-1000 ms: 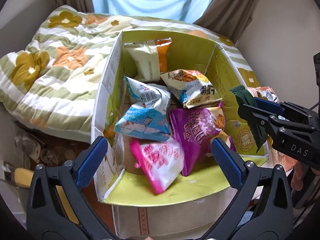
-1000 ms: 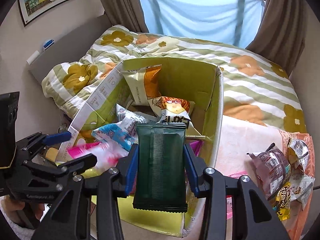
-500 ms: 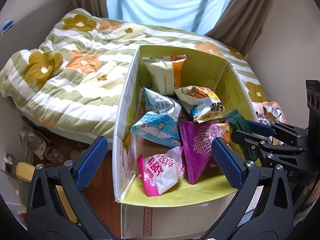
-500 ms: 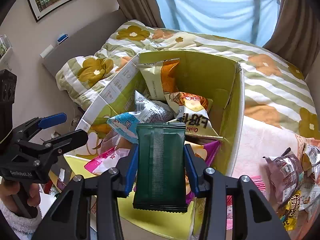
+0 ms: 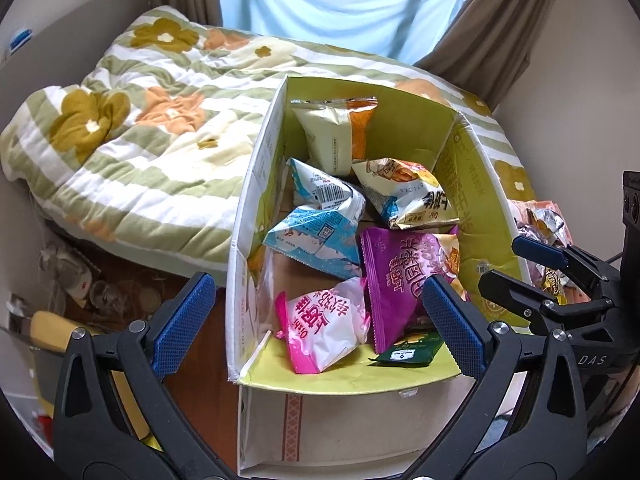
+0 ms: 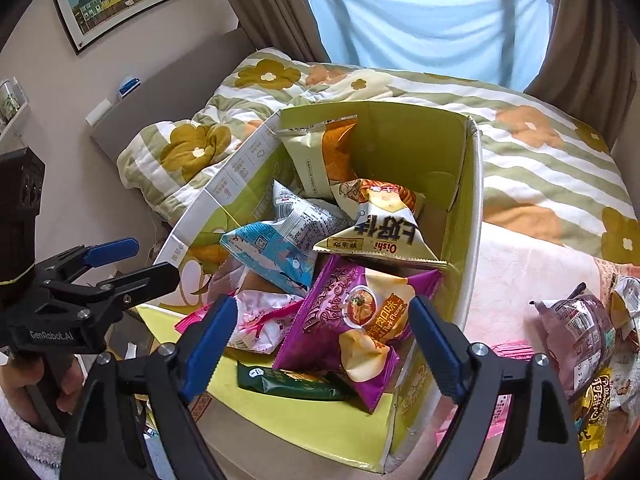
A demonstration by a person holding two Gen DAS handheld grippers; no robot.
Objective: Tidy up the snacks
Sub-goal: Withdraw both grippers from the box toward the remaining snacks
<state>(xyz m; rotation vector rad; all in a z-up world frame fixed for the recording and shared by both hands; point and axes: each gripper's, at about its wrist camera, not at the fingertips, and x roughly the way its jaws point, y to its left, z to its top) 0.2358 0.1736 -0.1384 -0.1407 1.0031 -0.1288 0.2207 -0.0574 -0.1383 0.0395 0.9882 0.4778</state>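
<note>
Behind the work area, a floral striped quilt (image 6: 520, 152) covers the bed, with brown curtains and a pale blue drape at the window. On the bed's near edge stands the green-lined cardboard box (image 6: 474, 208), flaps open, holding the sorted snacks. My right gripper (image 6: 322, 330) has just been opening; its jaws now stand spread with nothing between them. Below it, the dark green packet (image 6: 288, 382) lies flat on the box's front flap, its far edge tucked under the purple chip bag (image 6: 352, 320). Beside the purple bag sit a pink-and-white packet (image 5: 324, 330), a blue packet (image 5: 316, 240) and a yellow-and-white Oishi bag (image 6: 380, 228). My left gripper (image 5: 320, 322) hangs over the box front, jaws spread wide, empty. Loose snacks (image 6: 580, 332) lie on the bed right of the box, outside it.
</note>
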